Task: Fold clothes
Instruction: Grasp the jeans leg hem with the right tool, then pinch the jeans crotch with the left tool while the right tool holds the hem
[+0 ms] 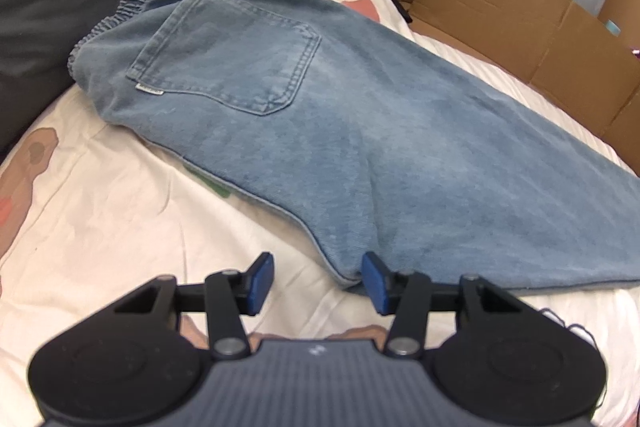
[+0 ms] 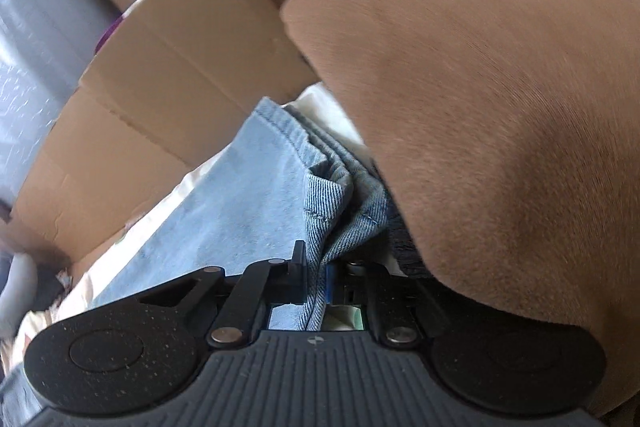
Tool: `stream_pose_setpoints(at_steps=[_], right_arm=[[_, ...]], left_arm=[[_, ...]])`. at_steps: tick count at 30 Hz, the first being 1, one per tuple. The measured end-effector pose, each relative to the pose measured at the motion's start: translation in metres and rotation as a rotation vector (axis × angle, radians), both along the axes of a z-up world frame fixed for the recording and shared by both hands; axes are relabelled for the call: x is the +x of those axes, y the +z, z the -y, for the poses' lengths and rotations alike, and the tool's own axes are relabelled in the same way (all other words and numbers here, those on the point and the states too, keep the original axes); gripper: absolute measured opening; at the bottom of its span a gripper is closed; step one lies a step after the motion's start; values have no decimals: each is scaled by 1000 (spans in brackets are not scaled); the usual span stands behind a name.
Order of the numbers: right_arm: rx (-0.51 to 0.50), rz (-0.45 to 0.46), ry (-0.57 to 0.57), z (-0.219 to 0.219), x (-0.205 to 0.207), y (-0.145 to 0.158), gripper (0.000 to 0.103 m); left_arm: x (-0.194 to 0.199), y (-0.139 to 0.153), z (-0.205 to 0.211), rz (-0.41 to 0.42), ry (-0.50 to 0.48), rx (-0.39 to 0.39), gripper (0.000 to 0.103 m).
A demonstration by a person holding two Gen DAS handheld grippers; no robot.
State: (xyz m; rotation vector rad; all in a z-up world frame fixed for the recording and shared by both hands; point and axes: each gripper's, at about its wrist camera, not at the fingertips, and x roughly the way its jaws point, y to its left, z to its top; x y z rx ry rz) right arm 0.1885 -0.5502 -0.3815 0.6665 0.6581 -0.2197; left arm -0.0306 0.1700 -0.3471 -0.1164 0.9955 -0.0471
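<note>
Two grippers: right gripper [image 2: 316, 275] fingers clamp bunched denim jeans [image 1: 360, 131]; left gripper [image 1: 318, 281] fingers apart.

light: soft, even, fairly bright daylight | shadows: faint | glare: none | blur: slight throughout, strongest on brown garment [image 2: 500, 115] close to lens | distortion: fisheye bending at edges, dark corners

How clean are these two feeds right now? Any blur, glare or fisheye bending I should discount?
Left wrist view: jeans reasonably sharp, slightly soft; fisheye bends the cardboard and bed sheet at the edges; even light, no glare. Right wrist view: softer, brown garment close and smeared, cardboard streaked; denim hem at the right gripper stays readable.
</note>
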Motion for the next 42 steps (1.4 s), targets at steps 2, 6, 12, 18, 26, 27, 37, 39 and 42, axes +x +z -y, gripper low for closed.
stream_pose_setpoints(at_steps=[2, 6, 12, 18, 26, 27, 37, 39, 42], right_arm=[[-8, -1, 18, -2, 1, 4, 5], [1, 26, 61, -5, 3, 14, 5], [-11, 60, 112, -7, 10, 33, 5], [47, 49, 86, 5, 8, 48, 5], [116, 36, 45, 15, 8, 61, 5], [122, 36, 42, 16, 10, 62, 5], [144, 62, 35, 17, 5, 66, 5], [147, 58, 33, 17, 10, 65, 5], [156, 61, 25, 18, 13, 66, 5]], left_arm=[[1, 0, -1, 0, 3, -12, 51], [2, -2, -3, -4, 12, -62, 50], [5, -11, -5, -21, 17, -134, 50], [11, -25, -15, -34, 72, -236, 50], [21, -52, -33, -40, 166, -510, 41], [21, -54, -36, -40, 182, -544, 41], [12, -68, -39, -46, 243, -659, 32], [14, -69, -36, -48, 256, -646, 27], [15, -64, -30, -52, 258, -596, 22]])
